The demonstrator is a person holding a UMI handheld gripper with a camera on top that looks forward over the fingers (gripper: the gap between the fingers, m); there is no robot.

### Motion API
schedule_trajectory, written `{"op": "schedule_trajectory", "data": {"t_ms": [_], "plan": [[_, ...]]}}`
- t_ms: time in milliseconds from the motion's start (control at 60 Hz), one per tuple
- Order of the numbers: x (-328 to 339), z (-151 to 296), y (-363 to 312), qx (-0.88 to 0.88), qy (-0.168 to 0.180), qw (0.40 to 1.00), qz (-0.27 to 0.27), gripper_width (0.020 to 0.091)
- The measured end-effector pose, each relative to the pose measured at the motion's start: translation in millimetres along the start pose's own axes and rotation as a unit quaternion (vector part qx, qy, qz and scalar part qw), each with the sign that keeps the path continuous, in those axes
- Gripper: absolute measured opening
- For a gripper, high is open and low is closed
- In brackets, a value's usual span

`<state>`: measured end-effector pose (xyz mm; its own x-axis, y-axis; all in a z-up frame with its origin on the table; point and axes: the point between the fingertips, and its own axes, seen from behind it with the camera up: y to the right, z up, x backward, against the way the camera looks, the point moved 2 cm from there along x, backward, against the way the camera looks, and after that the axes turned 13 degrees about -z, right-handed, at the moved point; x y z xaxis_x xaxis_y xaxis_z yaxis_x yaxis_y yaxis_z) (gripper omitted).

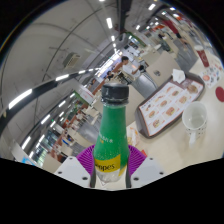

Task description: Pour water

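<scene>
A green bottle (112, 125) with a yellow label and a dark cap stands upright between my fingers. My gripper (110, 166) is shut on the bottle's lower body, and the purple pads (87, 158) press against both its sides. The whole view is tilted, with the bottle lifted above the table. A white paper cup (195, 121) stands on the table (160, 140) to the right of the bottle, open side up and apart from it.
A tray (168, 100) with a printed paper liner lies on the table beyond the cup. Behind it sits a white object (178, 75). A large hall with ceiling light strips and distant furniture stretches out beyond the bottle.
</scene>
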<state>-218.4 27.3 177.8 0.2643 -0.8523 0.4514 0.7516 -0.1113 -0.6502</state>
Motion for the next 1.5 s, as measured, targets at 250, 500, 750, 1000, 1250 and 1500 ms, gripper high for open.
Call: {"op": "schedule_trajectory", "data": {"t_ms": [250,500,750,1000,1250,1500], "plan": [[-12.8,40.7,48.8,-0.473,-0.166,0.856,0.130,0.0393],[1.3,64.0,64.6,-0.571,-0.204,0.775,0.179,0.0392],[37.9,61.5,57.1,-0.439,-0.237,0.849,0.176,0.0393],[74.7,215.5,129.1,0.101,0.018,0.993,0.052,0.0395],[50.0,262.1,328.4,0.311,0.116,0.928,-0.169,0.0394],[19.3,242.1,390.7,0.322,0.128,0.916,-0.203,0.0393]]}}
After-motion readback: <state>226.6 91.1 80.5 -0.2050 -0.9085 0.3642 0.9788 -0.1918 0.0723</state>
